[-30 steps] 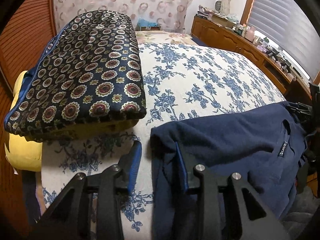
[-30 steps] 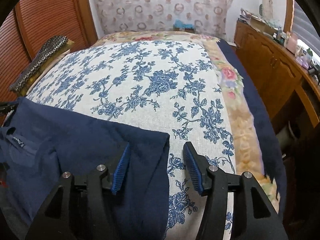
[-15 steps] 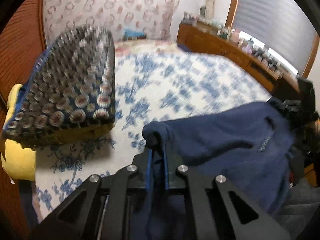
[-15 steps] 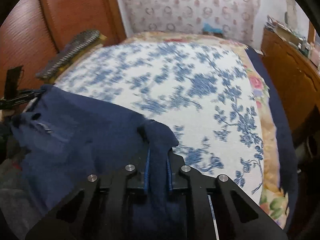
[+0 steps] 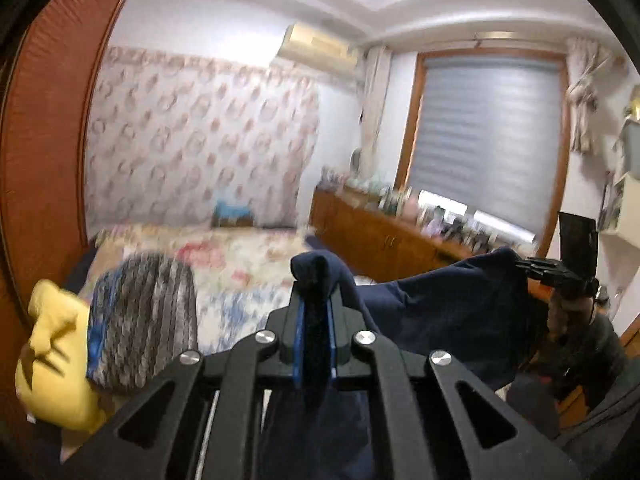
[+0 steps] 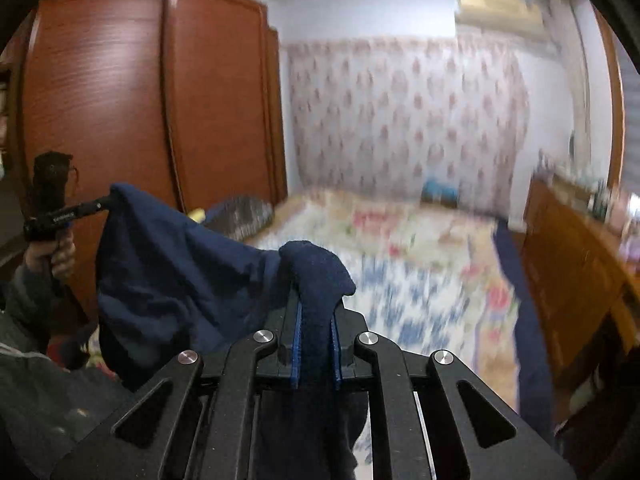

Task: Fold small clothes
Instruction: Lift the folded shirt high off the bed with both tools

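Both tools were clamped tight on the navy garment: the left tool pinched one bunched corner, the right tool the other, and the cloth hung stretched between them in the air above the floral bed

place: home bedroom | ahead of tongs: bed with floral cover, patterned wallpaper | left of them: wooden wardrobe, pillows | right: cluttered dresser, window blind | high on the wall: air conditioner
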